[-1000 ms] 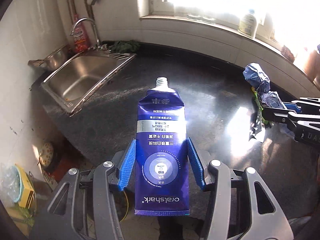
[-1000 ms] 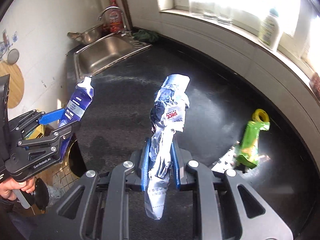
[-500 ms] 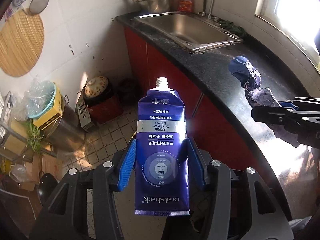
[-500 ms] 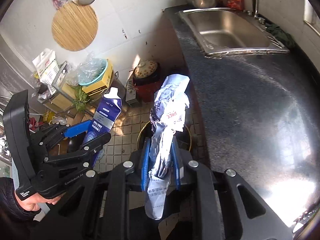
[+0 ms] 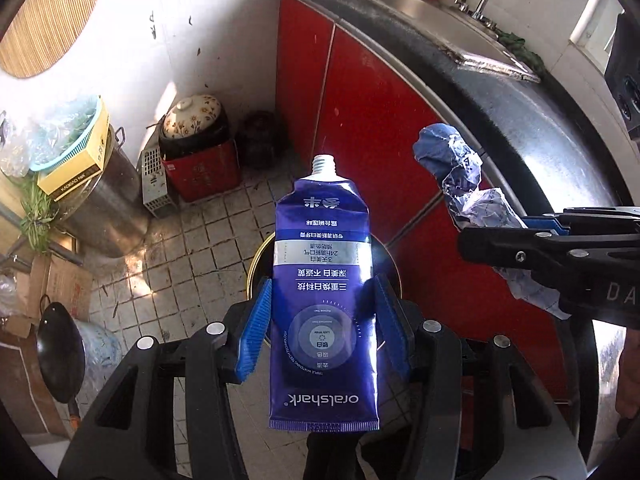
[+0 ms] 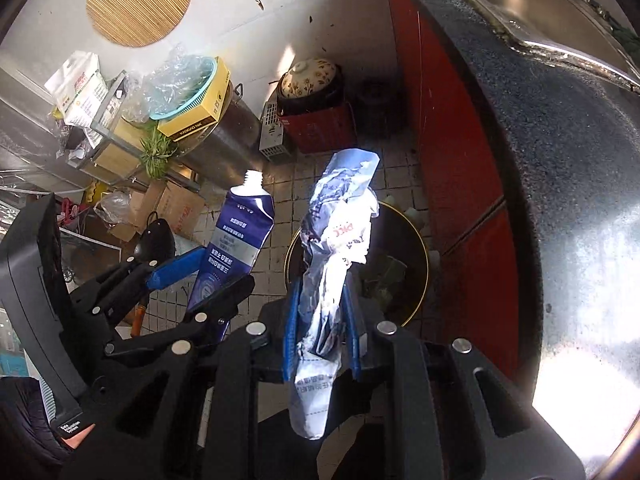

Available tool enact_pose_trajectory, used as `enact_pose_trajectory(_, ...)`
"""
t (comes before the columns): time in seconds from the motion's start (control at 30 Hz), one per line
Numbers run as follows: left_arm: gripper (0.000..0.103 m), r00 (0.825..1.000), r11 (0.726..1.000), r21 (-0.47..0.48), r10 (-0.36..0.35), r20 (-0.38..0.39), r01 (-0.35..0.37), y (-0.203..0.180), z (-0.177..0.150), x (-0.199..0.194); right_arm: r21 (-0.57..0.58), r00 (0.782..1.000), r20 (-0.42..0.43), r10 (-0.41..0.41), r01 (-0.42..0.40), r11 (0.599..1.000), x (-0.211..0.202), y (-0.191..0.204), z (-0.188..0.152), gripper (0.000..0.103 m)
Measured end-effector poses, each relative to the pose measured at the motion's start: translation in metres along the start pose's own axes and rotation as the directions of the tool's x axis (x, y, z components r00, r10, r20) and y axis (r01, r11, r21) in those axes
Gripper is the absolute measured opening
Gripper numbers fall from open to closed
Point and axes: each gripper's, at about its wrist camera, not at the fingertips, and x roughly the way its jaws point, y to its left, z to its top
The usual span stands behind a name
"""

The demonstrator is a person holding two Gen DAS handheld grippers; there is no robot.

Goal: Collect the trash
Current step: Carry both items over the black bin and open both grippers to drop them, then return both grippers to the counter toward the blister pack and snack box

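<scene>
Harsh sun, heavy fisheye.
You get blown-out glare on the tabletop (image 6: 580, 320), deep shadow along the floor (image 5: 192, 240), and corners curving into black.

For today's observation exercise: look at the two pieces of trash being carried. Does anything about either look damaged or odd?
Yes. The toothpaste tube in the left tool has no cap, so its threaded neck is bare. The wrapper in the right tool is crumpled and twisted.
</scene>
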Motion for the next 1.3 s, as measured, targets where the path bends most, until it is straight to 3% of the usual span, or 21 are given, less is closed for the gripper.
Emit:
enact_pose_trajectory(0.2, 0.050, 0.999, 1.000, -0.010, -0.005, -0.040, 0.004, 0.006, -0.002, 0.025, 0.008, 0.999, -0.047, -0.003, 0.003, 1.000, 0.025, -0.012, 0.006, 0.020)
enact_pose_trajectory(0.37, 0.050, 0.999, 1.000, -0.011, -0.012, -0.048, 0.011, 0.008, 0.002, 0.034, 0.011, 0.999, -0.037, 0.008, -0.007, 1.000, 0.026, -0.016, 0.013, 0.021)
enact_pose_trajectory(0.4, 0.057, 0.999, 1.000, -0.013, -0.012, -0.048, 0.011, 0.009, 0.004, 0.037, 0.009, 0.999, -0.035, 0.005, -0.005, 1.000, 0.025, -0.016, 0.014, 0.027)
enact_pose_trajectory(0.43, 0.067, 0.998, 1.000, -0.018, -0.014, -0.056, 0.013, 0.009, 0.004, 0.038, 0.011, 0.999, -0.031, 0.011, -0.010, 1.000, 0.023, -0.017, 0.015, 0.052)
enact_pose_trajectory(0.47, 0.086, 0.998, 1.000, -0.020, -0.008, -0.058, 0.007, 0.011, 0.005, 0.038, 0.014, 1.000, -0.014, 0.011, -0.011, 1.000, 0.020, -0.018, 0.015, 0.082)
enact_pose_trajectory(0.5, 0.090, 0.999, 1.000, -0.022, 0.006, -0.041, -0.007, 0.010, 0.006, 0.036, 0.014, 1.000, 0.008, 0.013, -0.013, 1.000, 0.015, -0.019, 0.016, 0.086)
enact_pose_trajectory(0.8, 0.090, 0.999, 1.000, 0.001, 0.022, -0.042, -0.022, 0.009, 0.005, 0.022, 0.005, 0.998, 0.040, 0.042, -0.042, 0.999, -0.011, -0.017, 0.015, 0.086)
enact_pose_trajectory(1.03, 0.090, 0.999, 0.996, 0.085, 0.037, 0.030, -0.040, -0.024, 0.025, -0.016, 0.089, 0.985, 0.173, 0.001, -0.016, 0.996, -0.089, -0.042, -0.012, 0.086)
enact_pose_trajectory(1.13, 0.091, 0.995, 0.989, 0.150, -0.004, 0.098, -0.010, -0.056, 0.039, -0.042, 0.181, 0.962, 0.264, -0.072, 0.024, 0.983, -0.143, -0.070, -0.039, 0.086)
enact_pose_trajectory(1.2, 0.091, 0.990, 0.975, 0.219, -0.068, 0.120, 0.041, -0.089, 0.048, -0.056, 0.263, 0.937, 0.311, -0.158, 0.075, 0.962, -0.181, -0.094, -0.064, 0.086)
enact_pose_trajectory(1.3, 0.092, 0.977, 0.920, 0.372, -0.178, 0.120, 0.122, -0.156, 0.053, -0.073, 0.400, 0.883, 0.356, -0.306, 0.152, 0.904, -0.236, -0.133, -0.111, 0.086)
